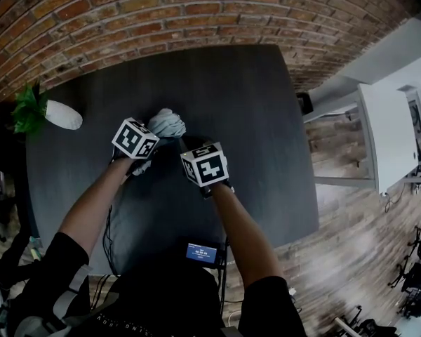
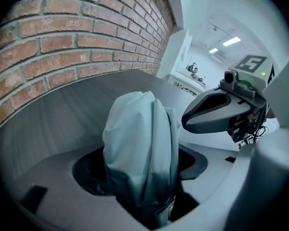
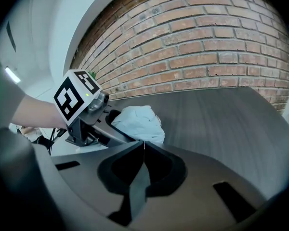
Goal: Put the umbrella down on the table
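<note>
Task looks nearly done. The umbrella (image 1: 167, 124) is near the middle of the table (image 1: 266, 118), a little toward 10 o'clock. Its far end seems to rest on the top, though we can't confirm contact.

The left gripper (image 2: 139, 150) has its fingers apart around the bundle, and we see a dark gap on either side, so we judge they aren't squeezing it. The right gripper (image 3: 142, 144), at 4 o'clock of the umbrella, has its fingers together, pinching a thin strap (image 3: 135, 186). We judge what's left is to drop the strap and pull both grippers clear.

Materials and shapes:
- **Brick wall** (image 1: 161, 5), at 12 o'clock: rough red-brown brick with pale mortar lines.
- **Table:** dark grey, matte, flat, with faint streaky grain and rounded corners.
- **Umbrella:** folded, pale blue-grey fabric that is soft and creased, bunched into a stubby rounded bundle.
- **Pot** (image 1: 63, 115), at the table's 9 o'clock edge: smooth, white, oval. It carries a spiky green plant (image 1: 28, 109).
- **Strap:** flat, narrow, dark grey and limp. We can't tell where its far end goes.
</note>
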A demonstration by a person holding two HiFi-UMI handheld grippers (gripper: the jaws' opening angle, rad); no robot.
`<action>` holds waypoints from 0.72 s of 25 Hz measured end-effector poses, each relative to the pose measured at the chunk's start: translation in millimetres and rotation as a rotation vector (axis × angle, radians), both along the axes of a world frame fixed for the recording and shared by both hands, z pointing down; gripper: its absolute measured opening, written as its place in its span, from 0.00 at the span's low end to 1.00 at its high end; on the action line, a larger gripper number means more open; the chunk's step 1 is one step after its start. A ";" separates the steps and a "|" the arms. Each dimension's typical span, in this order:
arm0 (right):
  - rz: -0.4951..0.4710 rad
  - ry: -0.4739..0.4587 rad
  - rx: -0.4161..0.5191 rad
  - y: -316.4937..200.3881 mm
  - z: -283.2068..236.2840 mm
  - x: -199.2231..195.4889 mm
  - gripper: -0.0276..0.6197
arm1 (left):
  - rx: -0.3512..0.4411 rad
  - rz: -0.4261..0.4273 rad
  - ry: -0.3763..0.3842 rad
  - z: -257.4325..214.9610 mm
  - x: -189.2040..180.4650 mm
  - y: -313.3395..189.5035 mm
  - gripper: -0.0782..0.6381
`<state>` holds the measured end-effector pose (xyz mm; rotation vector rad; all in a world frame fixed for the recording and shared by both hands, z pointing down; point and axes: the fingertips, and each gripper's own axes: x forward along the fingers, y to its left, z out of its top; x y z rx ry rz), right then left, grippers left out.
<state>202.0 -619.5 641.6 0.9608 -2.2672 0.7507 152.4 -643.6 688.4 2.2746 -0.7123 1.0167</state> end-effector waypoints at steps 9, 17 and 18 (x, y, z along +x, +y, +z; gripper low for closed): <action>0.007 -0.021 -0.044 2.6 6.9 -5.2 0.06 | 0.007 0.007 0.002 1.6 -1.2 1.3 0.64; 0.011 -0.038 -0.063 13.1 1.0 2.4 0.06 | 0.013 0.025 0.012 -19.6 -10.6 14.5 0.69; 0.008 -0.037 -0.067 15.9 1.4 2.4 0.06 | 0.016 0.028 0.006 -22.6 -10.2 18.2 0.69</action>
